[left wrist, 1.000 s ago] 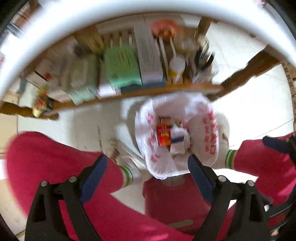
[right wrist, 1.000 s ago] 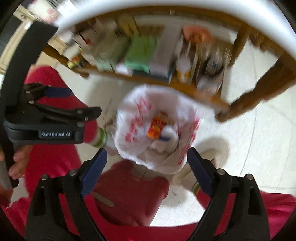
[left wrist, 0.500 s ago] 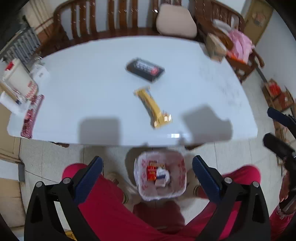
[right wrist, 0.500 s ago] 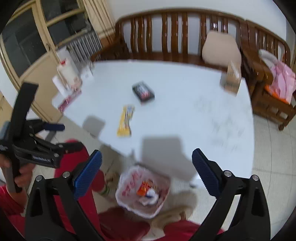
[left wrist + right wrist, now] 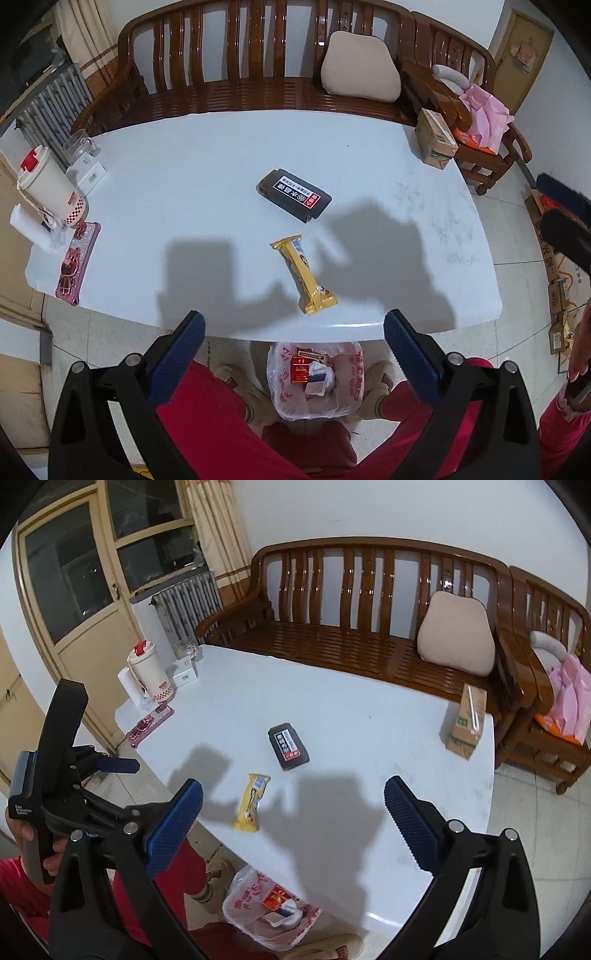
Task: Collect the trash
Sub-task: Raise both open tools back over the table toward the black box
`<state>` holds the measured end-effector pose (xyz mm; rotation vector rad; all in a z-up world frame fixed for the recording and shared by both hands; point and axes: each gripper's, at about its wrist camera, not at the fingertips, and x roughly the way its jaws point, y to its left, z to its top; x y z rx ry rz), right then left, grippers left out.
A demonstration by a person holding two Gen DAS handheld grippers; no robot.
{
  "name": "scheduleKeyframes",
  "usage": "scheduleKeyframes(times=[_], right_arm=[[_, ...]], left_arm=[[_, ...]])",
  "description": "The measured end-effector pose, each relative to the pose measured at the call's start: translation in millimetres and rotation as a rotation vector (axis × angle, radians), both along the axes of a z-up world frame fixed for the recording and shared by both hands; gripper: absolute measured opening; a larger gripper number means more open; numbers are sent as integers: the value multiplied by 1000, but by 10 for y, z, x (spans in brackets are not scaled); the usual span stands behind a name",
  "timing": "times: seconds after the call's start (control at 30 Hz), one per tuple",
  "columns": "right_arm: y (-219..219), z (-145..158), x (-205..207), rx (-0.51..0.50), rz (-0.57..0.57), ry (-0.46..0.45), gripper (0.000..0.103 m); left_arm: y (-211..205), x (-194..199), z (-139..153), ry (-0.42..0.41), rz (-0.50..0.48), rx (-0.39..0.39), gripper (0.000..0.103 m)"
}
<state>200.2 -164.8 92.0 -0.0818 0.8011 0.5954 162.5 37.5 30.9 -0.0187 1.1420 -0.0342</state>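
A yellow snack wrapper [image 5: 303,279] [image 5: 252,801] lies near the front edge of the white table [image 5: 207,177] [image 5: 369,738]. A black box [image 5: 294,194] [image 5: 288,747] with a white and red label lies beyond it, mid-table. On the floor below the table edge, a white plastic bag with red print [image 5: 314,380] [image 5: 271,910] holds a red packet and white scraps. My left gripper [image 5: 293,354] hangs open over the bag and table edge, empty. My right gripper [image 5: 293,825] is open and empty above the table's near side, and its black fingers [image 5: 565,218] show at the left view's right edge.
A brown carton [image 5: 436,139] [image 5: 466,722] stands at the table's right edge. A cream cup with red lid [image 5: 48,184] [image 5: 147,672], a pink phone [image 5: 75,262] and a white box sit at the left. A wooden bench [image 5: 351,635] with a cushion stands behind. Red-trousered legs [image 5: 207,424] flank the bag.
Both grippers have risen from below the table, close over the bag, to above the tabletop. The wrapper and black box came into view. Both jaws stand slightly wider.
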Motion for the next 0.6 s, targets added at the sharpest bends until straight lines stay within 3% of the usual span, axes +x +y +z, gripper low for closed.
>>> scheduleKeyframes(times=[0.27,0.6], right_arm=[[276,-18,301,-59,66,-9,96],[559,-225,743,-103,125,50,96]], left_arm=[[57,230,-132,40,23,-28,95],[97,522,-450,111,55,-59,95]])
